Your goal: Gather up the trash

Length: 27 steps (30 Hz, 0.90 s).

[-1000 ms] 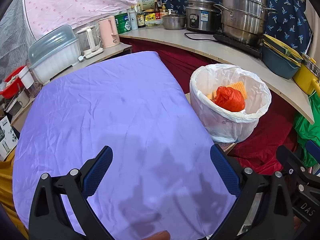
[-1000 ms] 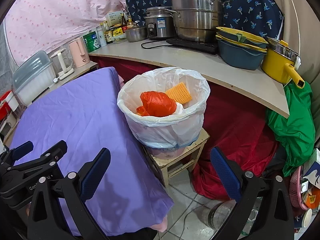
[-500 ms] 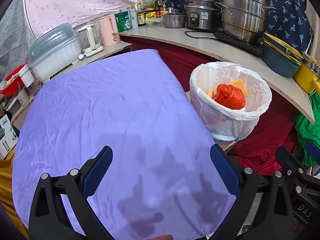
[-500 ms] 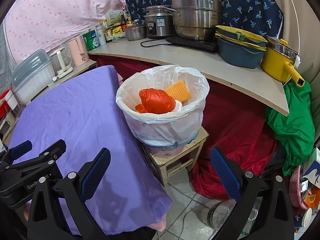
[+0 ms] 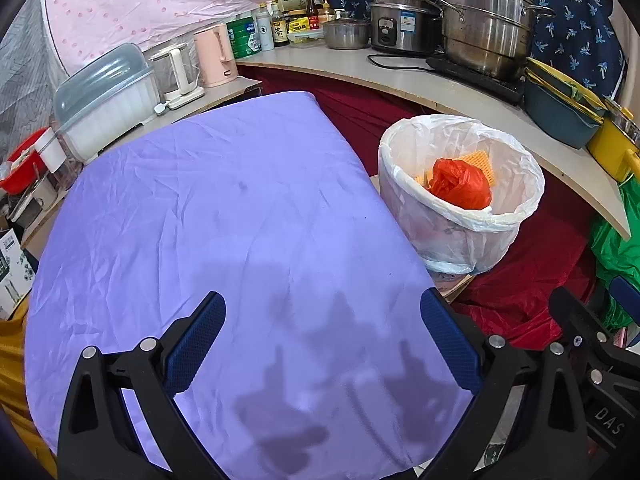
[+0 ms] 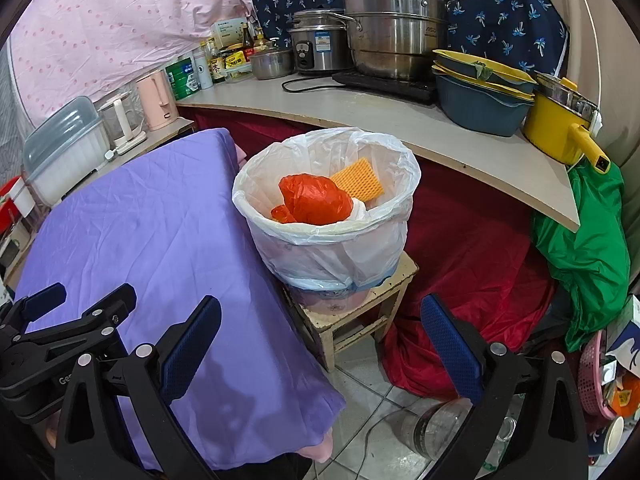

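A white-lined trash bin stands on a small wooden stool just right of the purple-covered table. Inside it lie a crumpled red plastic bag and an orange waffle-textured piece. My left gripper hovers open over the table's near end with nothing between its blue pads. My right gripper is open and empty too, held in front of the stool, below the bin. I see no loose trash on the purple cloth.
A curved counter behind the bin carries steel pots, a rice cooker, blue and yellow basins and a yellow pot. Kettles and a lidded box sit at the far left. Red and green cloth fills the floor on the right.
Both views have shifted slightly: the bin and table sit a little lower and nearer in the frames. Both grippers remain open and empty.
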{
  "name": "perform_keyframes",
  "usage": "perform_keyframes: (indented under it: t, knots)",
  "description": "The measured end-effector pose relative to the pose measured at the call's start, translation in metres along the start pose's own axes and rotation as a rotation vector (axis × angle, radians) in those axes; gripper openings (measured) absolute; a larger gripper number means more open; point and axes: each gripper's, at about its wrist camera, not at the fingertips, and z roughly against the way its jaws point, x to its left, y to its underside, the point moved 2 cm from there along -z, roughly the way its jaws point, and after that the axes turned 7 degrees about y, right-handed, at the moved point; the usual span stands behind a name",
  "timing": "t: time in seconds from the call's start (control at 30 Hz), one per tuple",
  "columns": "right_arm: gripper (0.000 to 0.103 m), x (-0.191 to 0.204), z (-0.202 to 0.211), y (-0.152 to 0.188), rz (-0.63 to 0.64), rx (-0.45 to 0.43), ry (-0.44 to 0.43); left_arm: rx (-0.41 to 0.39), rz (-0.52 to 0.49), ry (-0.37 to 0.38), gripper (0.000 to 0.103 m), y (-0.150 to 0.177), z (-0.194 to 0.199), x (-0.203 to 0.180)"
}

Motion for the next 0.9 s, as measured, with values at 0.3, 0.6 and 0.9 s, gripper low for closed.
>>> perform_keyframes:
  t: [0.3, 0.6, 0.9]
  knots:
    - [0.096, 0.0009, -0.0023, 0.0022, -0.002, 0.001, 0.001, 0.005, -0.001, 0.001, 0.094, 0.0008, -0.0004, 0.0006]
    - [0.096, 0.0001, -0.0026, 0.0019, -0.001, 0.001, 0.001, -0.001, -0.011, -0.002, 0.094, 0.0009, 0.0016, -0.0013]
    - [0.096, -0.0005, -0.0015, 0.0023, -0.005, -0.002, -0.001, -0.012, -0.015, -0.009, 0.094, 0.0001, 0.0031, -0.0036]
